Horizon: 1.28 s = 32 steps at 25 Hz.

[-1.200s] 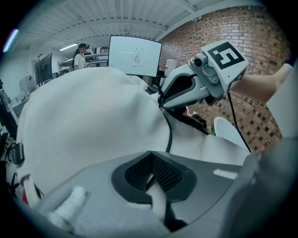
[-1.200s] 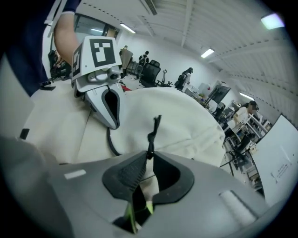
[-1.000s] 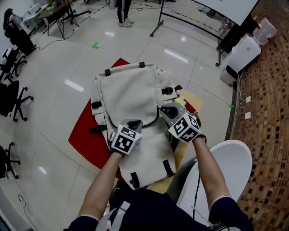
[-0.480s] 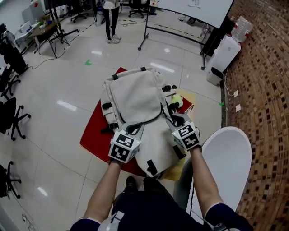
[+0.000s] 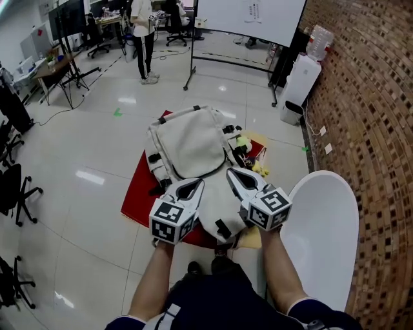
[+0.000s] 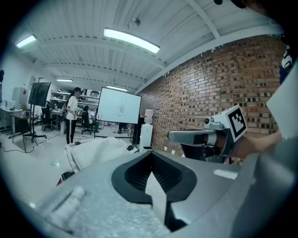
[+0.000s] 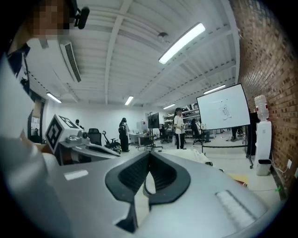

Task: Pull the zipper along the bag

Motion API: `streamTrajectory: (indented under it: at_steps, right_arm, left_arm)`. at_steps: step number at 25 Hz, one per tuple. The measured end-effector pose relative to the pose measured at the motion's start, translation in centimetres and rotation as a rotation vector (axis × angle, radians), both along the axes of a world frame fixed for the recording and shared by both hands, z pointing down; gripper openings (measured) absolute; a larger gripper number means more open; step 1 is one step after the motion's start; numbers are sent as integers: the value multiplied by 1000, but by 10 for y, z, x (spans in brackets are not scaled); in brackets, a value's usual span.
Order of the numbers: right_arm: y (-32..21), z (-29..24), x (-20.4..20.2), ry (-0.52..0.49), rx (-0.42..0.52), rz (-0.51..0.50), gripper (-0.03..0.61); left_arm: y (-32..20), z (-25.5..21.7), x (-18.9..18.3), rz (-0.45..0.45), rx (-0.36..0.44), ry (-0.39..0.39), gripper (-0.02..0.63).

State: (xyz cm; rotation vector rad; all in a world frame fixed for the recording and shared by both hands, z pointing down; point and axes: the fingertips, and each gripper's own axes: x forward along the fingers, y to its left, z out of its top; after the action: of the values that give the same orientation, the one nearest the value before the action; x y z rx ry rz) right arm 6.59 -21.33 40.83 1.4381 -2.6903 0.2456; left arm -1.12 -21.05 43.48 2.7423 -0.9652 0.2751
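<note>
A cream backpack (image 5: 190, 142) lies flat on a red mat (image 5: 137, 193), and its dark zipper line curves across its near part (image 5: 208, 171). Both grippers hang above the bag's near end, pointing almost level and away from me, touching nothing. My left gripper (image 5: 191, 184) is shut, its pads meeting at the tips (image 6: 150, 154) with nothing between. My right gripper (image 5: 231, 172) has just been closing and is now shut and empty (image 7: 149, 153). The bag shows beyond the left jaws (image 6: 95, 146) and beyond the right jaws (image 7: 188, 155).
A white rounded seat (image 5: 326, 225) is close on my right. Yellow-green items (image 5: 245, 143) lie at the bag's right side. A brick wall (image 5: 361, 97) runs along the right. A whiteboard (image 5: 248, 13), a white appliance (image 5: 293, 90) and a standing person (image 5: 143, 38) are farther off.
Both grippers have lifted off the backpack and drawn back toward me. The right gripper has rolled and let go of the zipper area. The head view has tilted up.
</note>
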Motion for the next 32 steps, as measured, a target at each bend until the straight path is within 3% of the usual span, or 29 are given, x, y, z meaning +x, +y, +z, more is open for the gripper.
streamTrajectory:
  at_steps: [11,32]
  right_arm:
    - [51,-68,-36,-128,162,-20,5]
    - [46,-70,-55,-71,157,-51,5]
  left_arm:
    - [36,-58,-3,80,99,119,3]
    - [35,-68,-19,60,125,101,3]
